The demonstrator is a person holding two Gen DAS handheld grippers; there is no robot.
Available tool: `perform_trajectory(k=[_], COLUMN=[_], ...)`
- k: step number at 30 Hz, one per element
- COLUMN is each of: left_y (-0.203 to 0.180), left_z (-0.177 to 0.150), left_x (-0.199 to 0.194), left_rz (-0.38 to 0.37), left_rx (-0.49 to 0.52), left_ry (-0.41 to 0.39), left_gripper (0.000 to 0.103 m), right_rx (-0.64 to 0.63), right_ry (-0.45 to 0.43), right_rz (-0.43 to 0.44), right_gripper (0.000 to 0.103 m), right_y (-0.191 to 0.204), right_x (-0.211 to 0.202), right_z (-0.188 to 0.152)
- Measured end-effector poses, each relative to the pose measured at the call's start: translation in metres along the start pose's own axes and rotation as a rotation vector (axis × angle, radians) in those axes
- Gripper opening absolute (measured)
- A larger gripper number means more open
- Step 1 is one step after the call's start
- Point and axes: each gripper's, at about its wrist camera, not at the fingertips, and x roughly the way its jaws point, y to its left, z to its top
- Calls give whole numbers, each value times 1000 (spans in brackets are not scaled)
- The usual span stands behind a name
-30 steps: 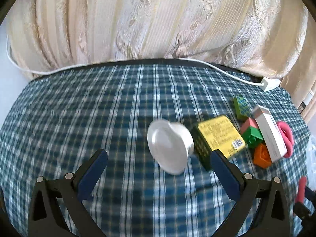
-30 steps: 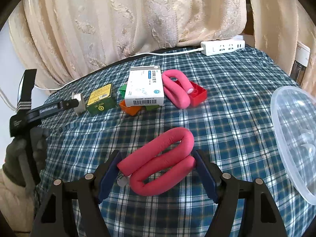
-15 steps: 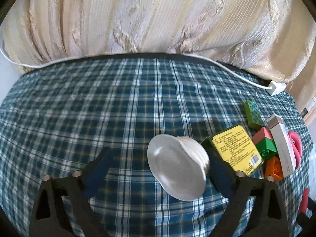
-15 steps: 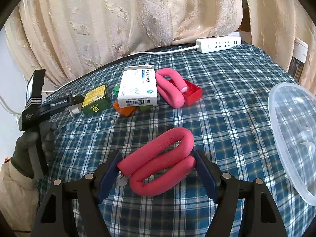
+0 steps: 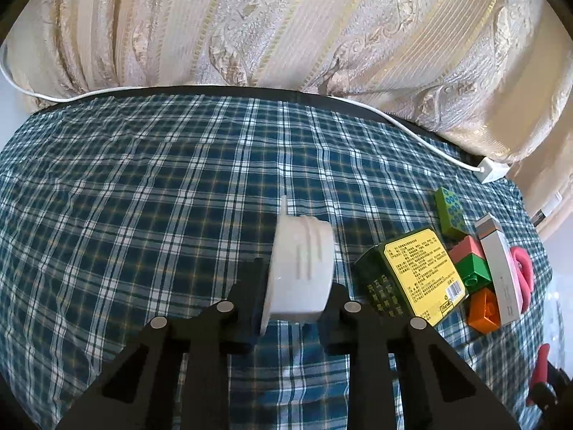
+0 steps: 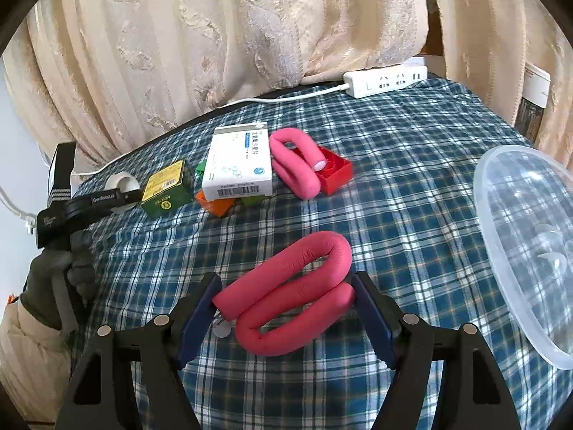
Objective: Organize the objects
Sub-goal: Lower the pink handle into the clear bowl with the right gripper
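On the tablecloth [image 6: 412, 165], the box [image 6: 239, 165] lies on blocks [image 6: 215, 206] in a cluster toward the far left, with the tin [image 6: 165, 190] just left of it and a bent foam roller [image 6: 297, 165] touching its right side. Left of the tin, the cup [image 5: 301, 272] sits between the left gripper [image 5: 295, 304] fingers. Nearer, a second foam roller [image 6: 286, 304] lies between the right gripper [image 6: 286, 319] fingers, the tub [image 6: 530, 243] at right, and the power strip [image 6: 385, 80] lies at the far edge before the curtain [image 6: 232, 36].

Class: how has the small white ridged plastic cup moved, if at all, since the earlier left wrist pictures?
Yes. The white ridged plastic cup turned edge-on and now sits pinched in the left gripper, separated from the green-and-yellow box it earlier overlapped.
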Motion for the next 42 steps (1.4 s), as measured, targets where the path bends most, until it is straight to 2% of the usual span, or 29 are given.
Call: perform_trajectory(k=[7, 14, 27, 42], left_y=[-16, -41, -111, -217], left_z=[-1, -4, -17, -46], left_x=[-13, -33, -66, -77], left_rz=[51, 68, -31, -174], left_rx=[66, 128, 222, 379], left_ry=[-45, -89, -101, -62], left_gripper=[23, 23, 23, 23], right_rx=[23, 54, 131, 268], right_ry=[-17, -50, -137, -207], right_rz=[-10, -26, -112, -277], right_gripper=[78, 78, 78, 78], right_y=[-10, -24, -75, -169], right_x=[-8, -21, -59, -99], right_z=[-1, 0, 0, -7])
